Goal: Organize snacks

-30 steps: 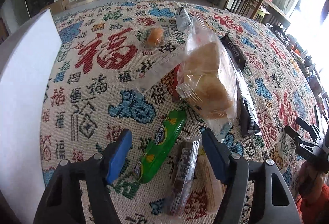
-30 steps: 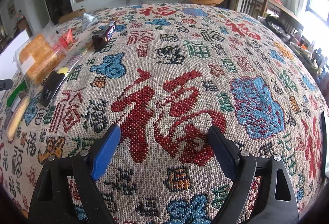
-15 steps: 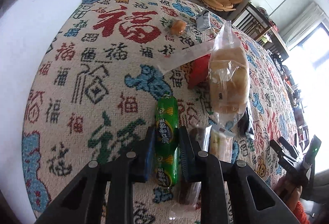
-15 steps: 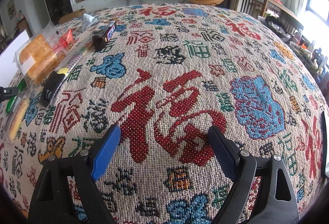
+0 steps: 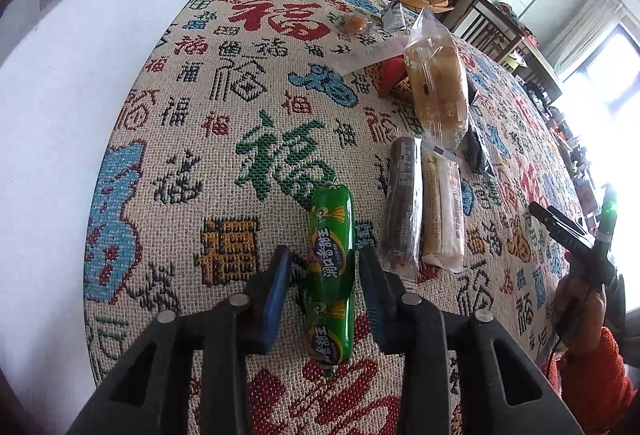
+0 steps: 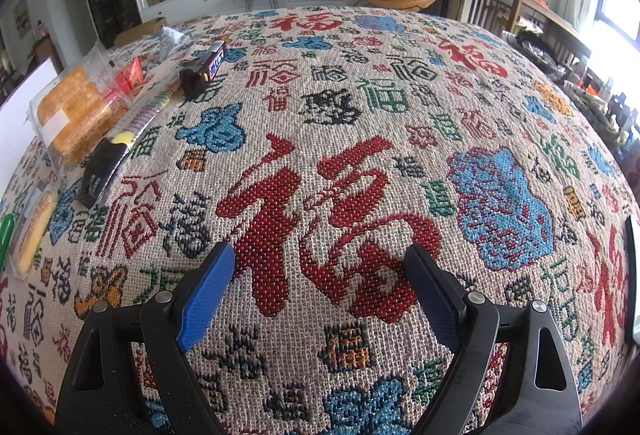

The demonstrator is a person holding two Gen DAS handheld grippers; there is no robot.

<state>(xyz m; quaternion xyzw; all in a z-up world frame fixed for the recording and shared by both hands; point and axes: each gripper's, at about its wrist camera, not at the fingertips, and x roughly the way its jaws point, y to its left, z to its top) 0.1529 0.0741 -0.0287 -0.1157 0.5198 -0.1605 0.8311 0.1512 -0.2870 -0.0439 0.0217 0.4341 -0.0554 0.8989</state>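
**Once loosened, laid flat between parted jaws: green sausage, near side of bread bag**

Straddled the green sausage (image 5: 331,267) with the left gripper (image 5: 324,255). Had just been opening the jaws: narrow gap, sausage between them, blue pads clear of the wrapper on both sides, so no grip. Judged as a set-down, probably to line it up lengthwise with the dark bar (image 5: 402,199) and pale bar (image 5: 442,203), which lay parallel, nearer the camera than the bread bag (image 5: 438,91). Found the sausage flat on the tablecloth (image 5: 240,155), nearer than the bread bag and to its left, just beside the dark bar, not touching.

Kept the right gripper (image 6: 320,255) wide and empty over bare cloth, well right of the bread bag, likely parked clear of the work.

Looked glossy green, tube-shaped, with crimped ends, yellow and white print and cartoon faces. Seemed firm, slippery, prone to roll.
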